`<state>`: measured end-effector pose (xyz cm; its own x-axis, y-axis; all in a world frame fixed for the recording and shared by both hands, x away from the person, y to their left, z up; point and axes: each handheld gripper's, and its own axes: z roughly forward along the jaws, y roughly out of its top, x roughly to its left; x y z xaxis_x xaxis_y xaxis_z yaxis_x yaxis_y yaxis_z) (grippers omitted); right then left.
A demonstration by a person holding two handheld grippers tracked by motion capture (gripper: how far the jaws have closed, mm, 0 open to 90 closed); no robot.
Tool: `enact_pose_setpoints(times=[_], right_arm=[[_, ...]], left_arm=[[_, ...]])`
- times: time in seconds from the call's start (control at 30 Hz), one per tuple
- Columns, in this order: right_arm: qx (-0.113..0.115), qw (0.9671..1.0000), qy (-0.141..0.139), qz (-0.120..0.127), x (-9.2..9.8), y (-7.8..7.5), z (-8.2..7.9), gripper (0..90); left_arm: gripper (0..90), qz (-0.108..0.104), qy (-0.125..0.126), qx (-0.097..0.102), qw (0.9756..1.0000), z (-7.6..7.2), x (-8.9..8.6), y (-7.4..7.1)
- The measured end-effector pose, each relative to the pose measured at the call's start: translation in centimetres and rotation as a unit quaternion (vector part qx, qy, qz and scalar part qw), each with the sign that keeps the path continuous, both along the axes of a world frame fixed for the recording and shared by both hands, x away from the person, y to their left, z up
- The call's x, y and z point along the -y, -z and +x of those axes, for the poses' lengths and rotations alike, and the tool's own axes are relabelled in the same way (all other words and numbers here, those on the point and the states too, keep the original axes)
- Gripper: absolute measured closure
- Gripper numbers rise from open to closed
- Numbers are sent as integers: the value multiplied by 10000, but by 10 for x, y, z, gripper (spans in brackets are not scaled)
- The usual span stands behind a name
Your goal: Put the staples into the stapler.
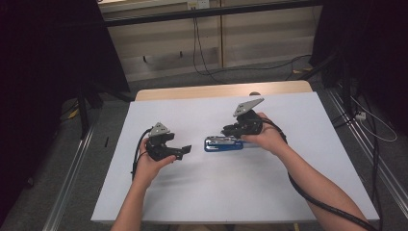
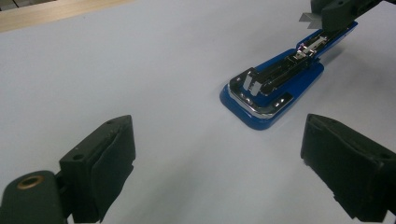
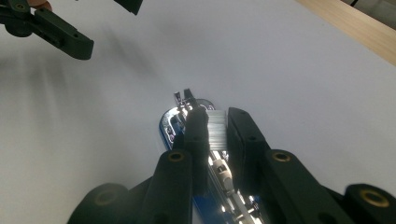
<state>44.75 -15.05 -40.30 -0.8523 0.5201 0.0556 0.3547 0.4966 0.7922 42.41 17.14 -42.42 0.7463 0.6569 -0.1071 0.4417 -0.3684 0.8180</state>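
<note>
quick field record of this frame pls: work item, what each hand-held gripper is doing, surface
work item: blue stapler, lying opened on the table, metal staple channel exposed
held item: strip of staples, above the open channel
right hand-held gripper: jaws closed on the strip of staples, over the stapler
left hand-held gripper: jaws wide open, nothing between them, pointed at the stapler from a short way off, not touching it
surface: white table top, wooden edge at the far side
stage: loading staples, strip not yet seated as far as can be seen
</note>
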Motion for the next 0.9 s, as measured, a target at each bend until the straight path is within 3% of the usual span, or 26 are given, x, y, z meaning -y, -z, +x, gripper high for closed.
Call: enact_pose_setpoints(times=[0.4,0.9], right_arm=[[-35,9992,-396,-58,-17,3,5,793],[-52,9961,-873,-72,-23,9,14,793]], left_arm=[[102,3,-14,-5,10000,0,-1,0],[101,35,-31,-23,10000,1,-1,2]])
